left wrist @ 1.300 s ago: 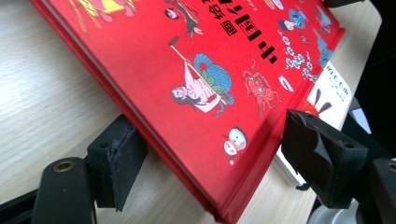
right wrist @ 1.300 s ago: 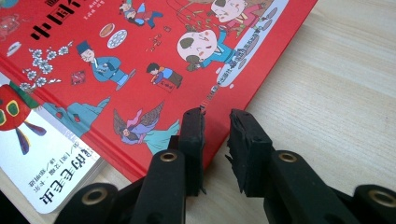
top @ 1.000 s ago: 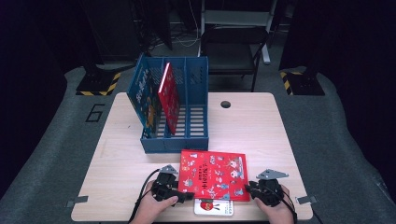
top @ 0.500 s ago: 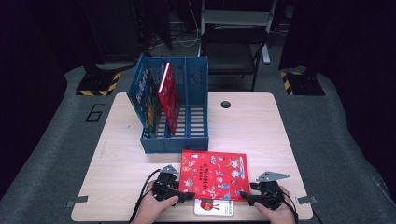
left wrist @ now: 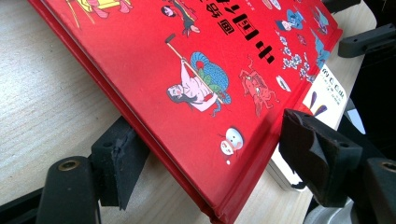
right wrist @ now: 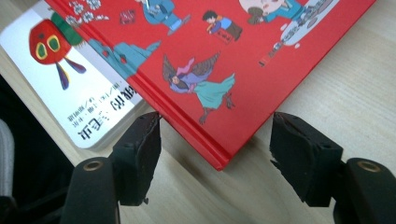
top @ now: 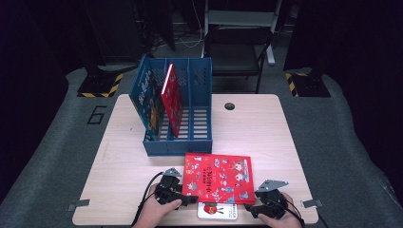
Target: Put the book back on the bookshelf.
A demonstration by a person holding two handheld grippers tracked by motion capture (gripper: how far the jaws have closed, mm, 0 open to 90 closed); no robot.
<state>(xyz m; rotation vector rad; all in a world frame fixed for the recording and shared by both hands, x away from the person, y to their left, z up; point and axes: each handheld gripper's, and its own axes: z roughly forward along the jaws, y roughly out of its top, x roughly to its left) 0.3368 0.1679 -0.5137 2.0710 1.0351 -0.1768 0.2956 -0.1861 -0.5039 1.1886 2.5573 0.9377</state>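
Observation:
A red picture book [top: 217,176] lies flat near the table's front edge, on top of a smaller white book [top: 217,210]. My left gripper [top: 190,199] is at the red book's near left corner. That corner of the red book [left wrist: 196,70] reaches between its wide-set jaws, one pad [left wrist: 119,161] tucked under the edge, and I see no squeeze. My right gripper [top: 251,209] is at the near right corner. Its jaws have just been opening and now stand apart on either side of the red book's corner [right wrist: 210,56], not touching it. The white book [right wrist: 70,88] peeks out beneath.
A blue file rack [top: 178,146] stands mid-table behind the books, with a blue book [top: 147,97] and a red book [top: 171,97] upright in its left slots. The wooden table [top: 266,128] has a cable hole [top: 229,106]. A chair [top: 237,45] sits beyond.
The right gripper has slipped slightly back toward the table's near edge. The red book and the left gripper have stayed where they were.

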